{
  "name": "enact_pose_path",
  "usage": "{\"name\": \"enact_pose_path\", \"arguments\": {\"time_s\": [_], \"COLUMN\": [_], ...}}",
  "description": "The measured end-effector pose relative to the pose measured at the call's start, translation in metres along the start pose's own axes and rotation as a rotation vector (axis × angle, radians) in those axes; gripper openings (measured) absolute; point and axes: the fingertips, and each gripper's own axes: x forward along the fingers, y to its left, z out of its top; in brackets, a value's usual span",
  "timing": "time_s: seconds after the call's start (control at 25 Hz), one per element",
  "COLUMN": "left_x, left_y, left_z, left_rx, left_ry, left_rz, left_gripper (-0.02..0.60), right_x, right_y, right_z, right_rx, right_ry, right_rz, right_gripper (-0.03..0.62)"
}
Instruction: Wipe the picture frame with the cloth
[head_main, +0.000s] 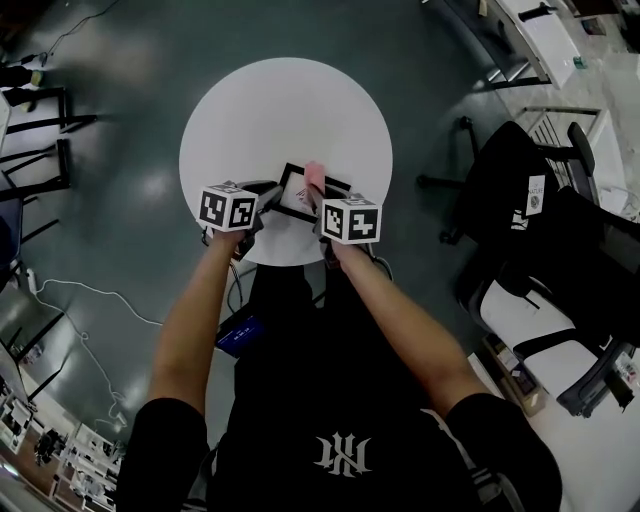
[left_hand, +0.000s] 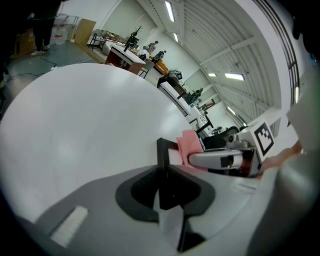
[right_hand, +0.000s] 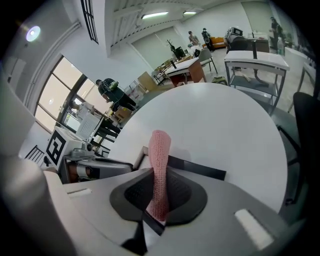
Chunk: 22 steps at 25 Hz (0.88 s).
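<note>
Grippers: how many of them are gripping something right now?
2. The left gripper is shut on an edge of the picture frame; the right gripper is shut on the pink cloth. Neither is hidden.

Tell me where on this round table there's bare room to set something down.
The far half of the table, beyond the picture frame, is bare, and so are the sides left and right of it. The near edge is crowded: left gripper shut on the frame, right gripper holding the cloth over it.

Head view dim, vignetted; gripper views bright, ceiling strip lights, fisheye-bent edges, blurred foreground.
</note>
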Motion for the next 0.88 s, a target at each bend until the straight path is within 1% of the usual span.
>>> {"name": "enact_pose_path", "arguments": {"time_s": [0.2,0.4,0.88], "left_x": [-0.001,0.001,-0.001], "left_y": [-0.003,-0.006,-0.010], "left_z": [-0.001,-0.001,-0.003], "left_rx": [0.008,0.015,-0.018], "left_ry": [0.003,0.016,0.009], "left_rz": [0.008,0.004,-0.011], "left_gripper": [0.052,0.052,0.046], "right_x": [-0.012,-0.025,-0.046], "right_y": [-0.014,-0.025,-0.041], "right_z": [-0.005,-0.008,-0.013], "right_rx": [0.033,0.030,0.058], "right_ry": [0.010,0.013,0.005], "right_rz": [-0.019,-0.053,-0.118], "right_gripper": [0.032,0.032,0.032]}}
